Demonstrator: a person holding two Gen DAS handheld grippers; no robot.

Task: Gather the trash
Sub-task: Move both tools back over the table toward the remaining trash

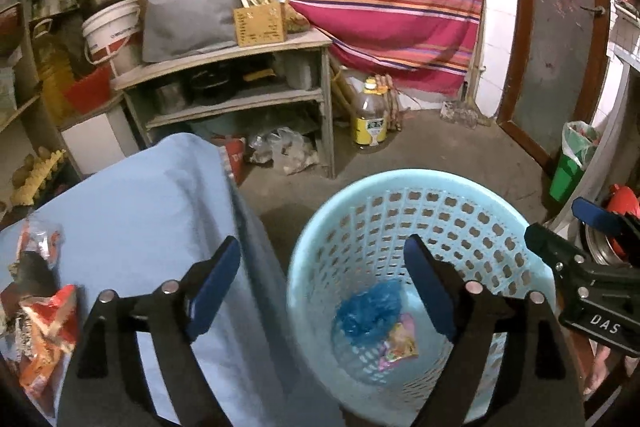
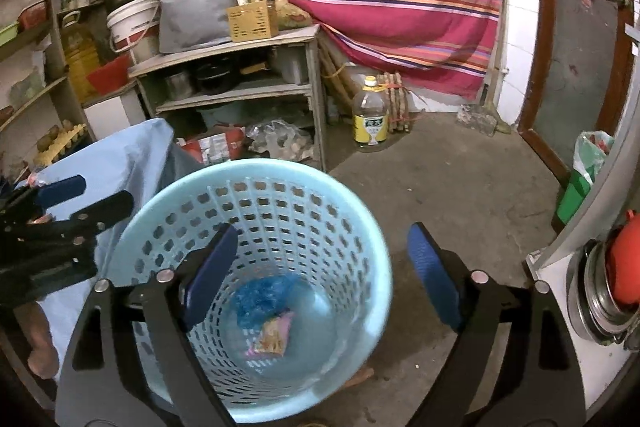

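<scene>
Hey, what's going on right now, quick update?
Left gripper and right gripper open, empty. Blue bag and pink wrapper lie in the basket. Orange wrappers remain on the blue cloth.

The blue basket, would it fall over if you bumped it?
Probably, quite easily. The basket looks like thin plastic full of holes, so likely light. It is tall and narrower at the bottom, holding only a crumpled bag and a wrapper.

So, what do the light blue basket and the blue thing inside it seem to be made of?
The basket looks like moulded plastic, smooth and slightly glossy: thin walls with regular punched-looking holes. The blue thing seems to be thin plastic film, perhaps a bag: crumpled, wrinkled and partly translucent. Its exact type is unclear.
</scene>
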